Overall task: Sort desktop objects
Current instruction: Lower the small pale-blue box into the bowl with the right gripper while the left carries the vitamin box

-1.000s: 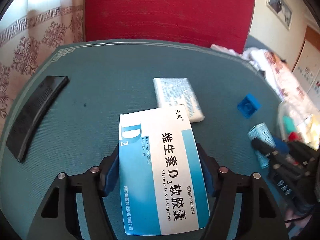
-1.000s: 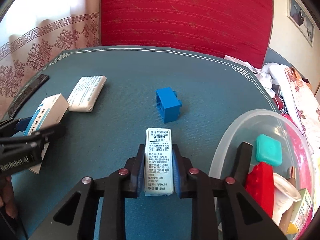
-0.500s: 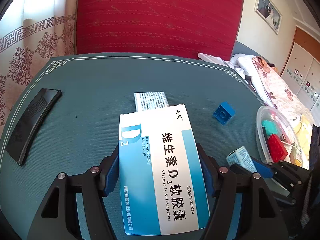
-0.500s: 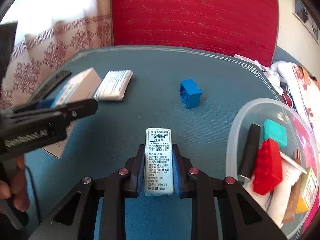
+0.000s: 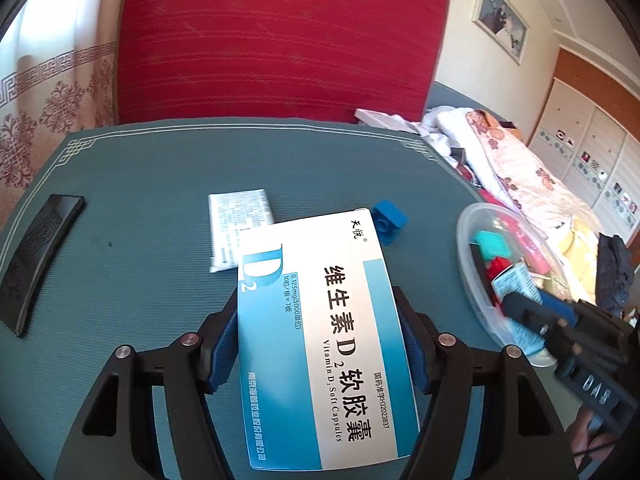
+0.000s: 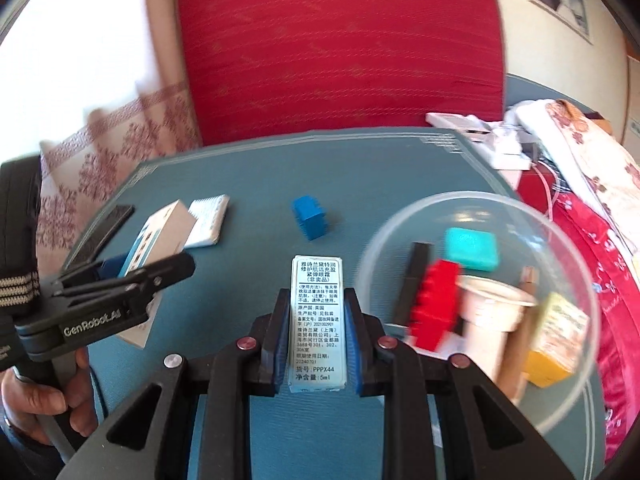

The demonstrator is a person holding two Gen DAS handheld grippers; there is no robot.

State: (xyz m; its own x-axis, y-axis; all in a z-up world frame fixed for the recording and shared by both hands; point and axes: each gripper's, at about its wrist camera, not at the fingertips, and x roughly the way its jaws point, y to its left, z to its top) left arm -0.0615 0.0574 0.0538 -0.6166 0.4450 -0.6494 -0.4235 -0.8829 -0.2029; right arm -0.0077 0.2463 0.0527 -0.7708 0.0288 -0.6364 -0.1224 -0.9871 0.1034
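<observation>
My left gripper (image 5: 318,320) is shut on a white and blue vitamin D box (image 5: 320,332), held above the teal table mat (image 5: 140,208). My right gripper (image 6: 318,312) is shut on a small silver eye-cream box (image 6: 317,320), held above the mat just left of the clear plastic bowl (image 6: 576,380). The bowl holds a red brick (image 6: 436,300), a teal case (image 6: 472,248), a white cup (image 6: 488,320), a yellow box (image 6: 556,344) and a black stick. A blue brick (image 6: 310,216) and a white tissue pack (image 6: 208,220) lie on the mat.
A black curved case (image 5: 36,256) lies at the mat's left edge. A red chair back (image 5: 276,40) stands behind the table. Bedding and clothes (image 5: 520,172) pile up to the right. The right gripper shows in the left wrist view (image 5: 560,320) over the bowl's near rim.
Both grippers have swung right with their boxes. The bowl has come fully into the right wrist view and the right gripper now sits beside it.
</observation>
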